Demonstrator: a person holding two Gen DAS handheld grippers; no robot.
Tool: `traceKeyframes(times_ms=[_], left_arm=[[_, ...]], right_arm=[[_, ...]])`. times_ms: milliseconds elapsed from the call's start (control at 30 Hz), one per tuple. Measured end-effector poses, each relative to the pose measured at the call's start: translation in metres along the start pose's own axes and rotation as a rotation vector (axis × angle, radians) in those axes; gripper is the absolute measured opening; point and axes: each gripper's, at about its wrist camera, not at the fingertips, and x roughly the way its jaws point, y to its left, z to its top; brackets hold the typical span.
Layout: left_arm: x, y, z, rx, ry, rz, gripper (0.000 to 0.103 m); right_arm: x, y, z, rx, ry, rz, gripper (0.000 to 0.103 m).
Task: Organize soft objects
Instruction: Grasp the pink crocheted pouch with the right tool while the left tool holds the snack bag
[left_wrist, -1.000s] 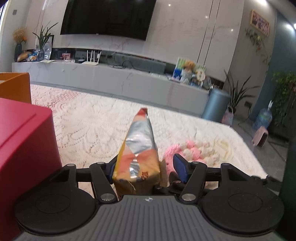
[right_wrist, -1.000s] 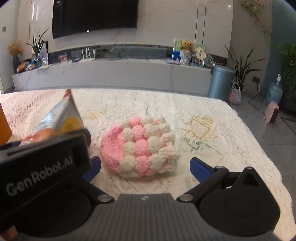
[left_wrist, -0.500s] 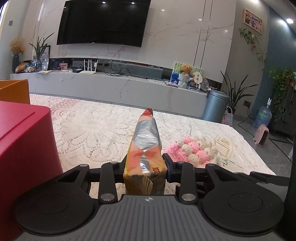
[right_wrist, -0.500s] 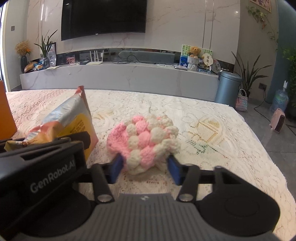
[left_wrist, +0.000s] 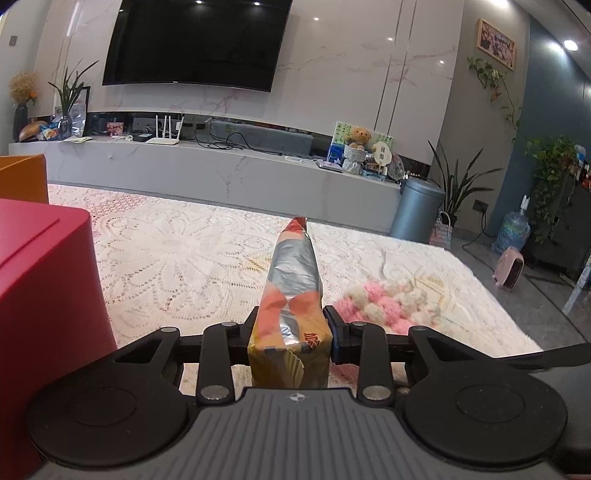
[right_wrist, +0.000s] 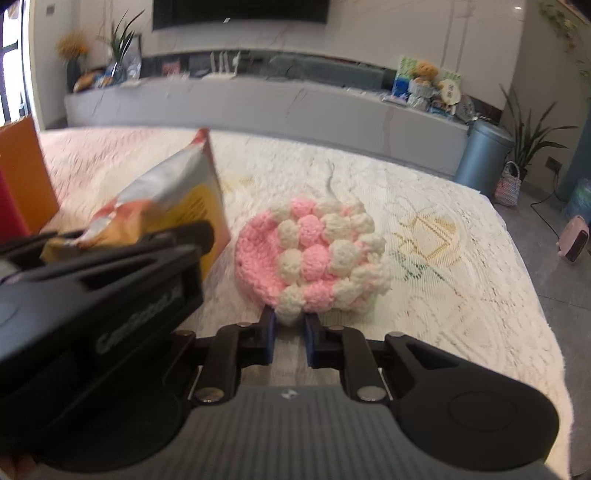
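Note:
An orange and silver snack bag (left_wrist: 291, 295) stands on edge between the pads of my left gripper (left_wrist: 291, 328), which is shut on its lower end. In the right wrist view the same bag (right_wrist: 173, 206) sticks up at the left. A pink and white knitted piece (right_wrist: 314, 254) lies on the lace cloth, and the left wrist view shows it (left_wrist: 384, 302) to the right of the bag. My right gripper (right_wrist: 289, 328) is closing its jaws, with the blue pads pinching the piece's near edge.
A red box (left_wrist: 40, 295) stands close on the left, with an orange box (left_wrist: 22, 177) behind it. The lace-covered table (left_wrist: 166, 258) stretches ahead and ends at the right edge, with floor beyond. The left gripper's black body (right_wrist: 110, 295) fills the right view's lower left.
The left jaws closed onto the snack bag. The right jaws went from wide open around the knitted piece to nearly together on its near edge, and the right view tipped downward.

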Motion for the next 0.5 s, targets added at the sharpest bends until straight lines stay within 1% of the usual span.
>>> traceKeyframes(times_ms=[33,100,200,233,267,300,333,367,400,433,467,500], left_arm=[[0.0,0.0,0.0,0.003,-0.004,0.002,0.038],[0.0,0.0,0.001,0.006,-0.004,-0.002,0.038],[0.0,-0.001,0.001,0.007,-0.005,-0.003,0.038],[0.0,-0.001,0.001,0.006,-0.005,-0.003,0.038],[0.0,-0.001,0.001,0.008,-0.005,-0.004,0.038],[0.0,-0.001,0.001,0.011,-0.006,-0.004,0.037],[0.001,-0.001,0.0,0.017,-0.006,-0.005,0.037],[0.001,-0.002,0.001,0.021,-0.007,-0.005,0.037],[0.001,-0.002,0.0,0.022,-0.008,-0.004,0.037],[0.001,-0.002,0.0,0.022,-0.008,-0.004,0.037],[0.001,-0.002,0.0,0.024,-0.009,-0.003,0.037],[0.001,-0.003,0.001,0.028,-0.012,-0.003,0.037]], right_arm=[[-0.006,-0.002,-0.001,-0.009,0.011,0.015,0.013],[-0.016,-0.006,-0.003,-0.024,0.051,0.017,0.013],[-0.026,-0.007,-0.011,-0.046,0.153,0.065,0.014],[-0.028,-0.007,-0.013,-0.05,0.148,0.058,0.016],[-0.03,-0.007,-0.013,-0.047,0.131,0.04,0.023],[-0.031,-0.006,-0.013,-0.046,0.103,0.024,0.043],[-0.03,-0.006,-0.012,-0.039,0.076,0.014,0.057],[-0.029,-0.004,-0.01,-0.037,0.061,0.012,0.078],[-0.028,-0.001,-0.009,-0.05,0.04,0.009,0.084],[-0.029,0.004,-0.008,-0.075,0.01,0.002,0.085],[-0.028,0.009,-0.007,-0.107,-0.017,-0.006,0.088],[-0.025,0.014,-0.008,-0.139,-0.044,-0.034,0.092]])
